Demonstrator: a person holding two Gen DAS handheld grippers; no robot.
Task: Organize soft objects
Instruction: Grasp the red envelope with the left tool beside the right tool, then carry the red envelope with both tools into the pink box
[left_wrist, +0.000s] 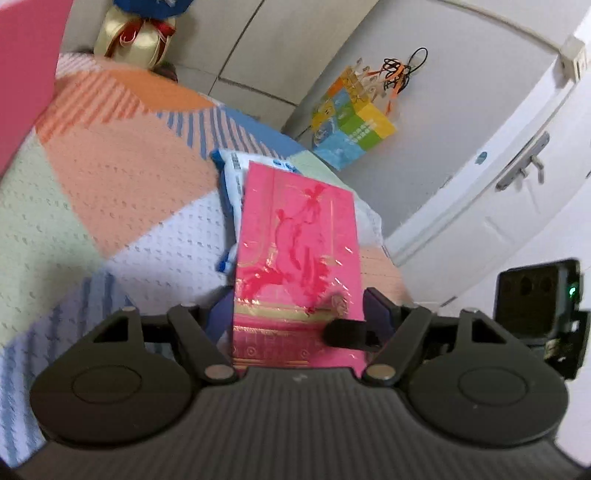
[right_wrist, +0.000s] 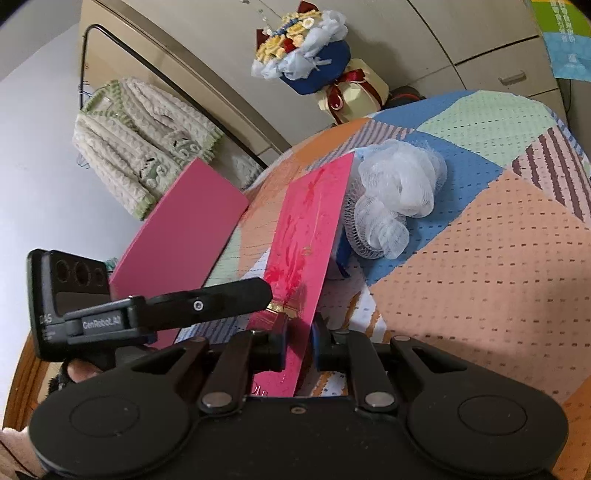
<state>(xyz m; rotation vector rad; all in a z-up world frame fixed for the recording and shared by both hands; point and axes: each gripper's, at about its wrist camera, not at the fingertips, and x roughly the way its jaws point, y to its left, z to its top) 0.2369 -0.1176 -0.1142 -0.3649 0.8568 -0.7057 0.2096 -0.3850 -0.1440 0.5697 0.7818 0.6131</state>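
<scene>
Two grippers meet on one pink box. Our right gripper (right_wrist: 299, 341) pinches the pink box wall (right_wrist: 308, 236) edge-on between narrow jaws, while our left gripper (left_wrist: 295, 314) spans the same box's printed face (left_wrist: 297, 251) with jaws set wide, pads seemingly on its sides. Just beyond our right fingers a white mesh bath pouf (right_wrist: 397, 199) lies on the patchwork blanket (right_wrist: 480, 277); a blue-and-white soft pack (left_wrist: 232, 184) sits behind the box. The box's pink lid (right_wrist: 181, 251) stands off to the left. We judge the sorting barely begun: neither item is boxed yet.
</scene>
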